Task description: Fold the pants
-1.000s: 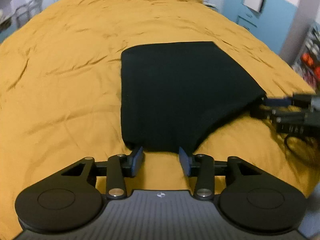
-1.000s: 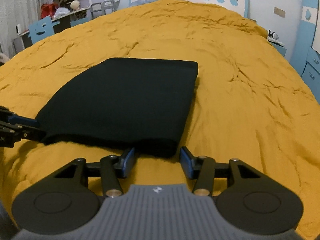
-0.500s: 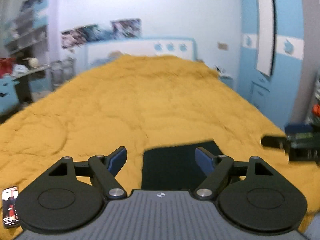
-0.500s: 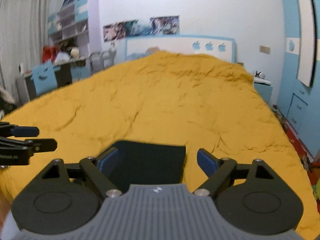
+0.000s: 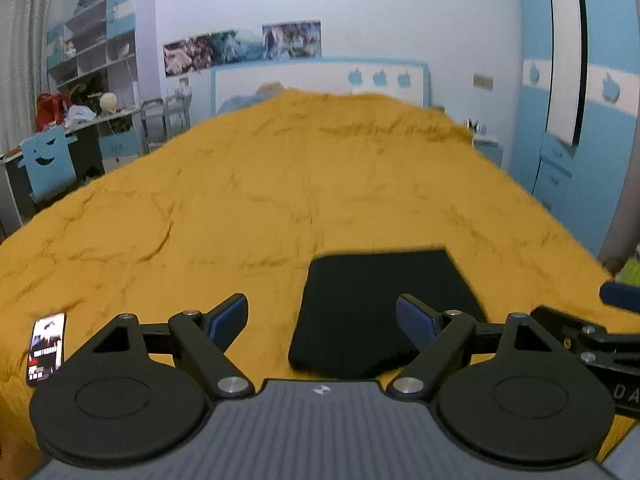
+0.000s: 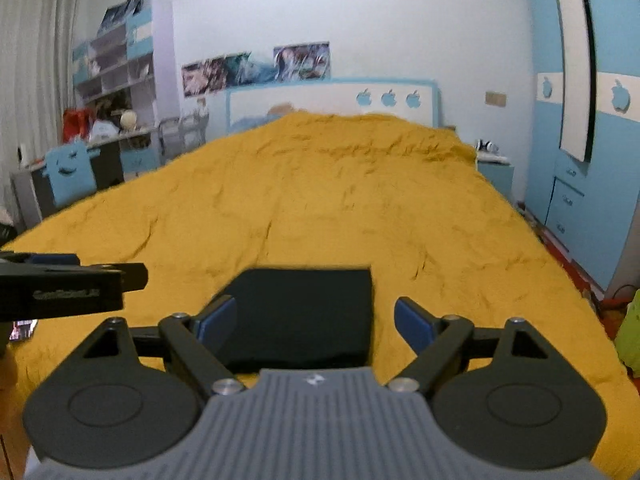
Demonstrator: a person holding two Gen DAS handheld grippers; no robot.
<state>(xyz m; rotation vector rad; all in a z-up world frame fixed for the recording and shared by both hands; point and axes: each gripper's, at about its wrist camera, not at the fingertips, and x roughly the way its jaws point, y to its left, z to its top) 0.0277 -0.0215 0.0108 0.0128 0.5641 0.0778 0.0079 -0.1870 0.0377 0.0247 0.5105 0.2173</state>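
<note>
Your pants (image 5: 380,308) lie folded into a flat black block on the near part of the yellow bedspread (image 5: 280,200), and from the right wrist view the same block (image 6: 304,312) sits just ahead of the camera, its far edge straight and its right corner square. Your left gripper (image 5: 322,318) hangs above the cloth with its jaws spread wide and nothing between them; its right blue pad sits over the block's near right part while the left pad is over bare bedspread. Your right gripper (image 6: 316,320) is also spread wide and empty, its left pad over the block's left edge and its right pad over the yellow cover. Neither gripper touches the pants as far as you can see. Each gripper shows at the side of the other's view: the right one at the right edge of the left wrist view, the left one at the left edge of the right wrist view. A phone (image 5: 46,348) with a lit screen lies on the bedspread well to the left of the pants. Farther out you have the white headboard (image 6: 332,100) with blue apple shapes, posters (image 6: 256,66) on the wall, a shelf unit (image 5: 92,52) over a cluttered desk at left, and a blue wardrobe (image 6: 588,120) at right
</note>
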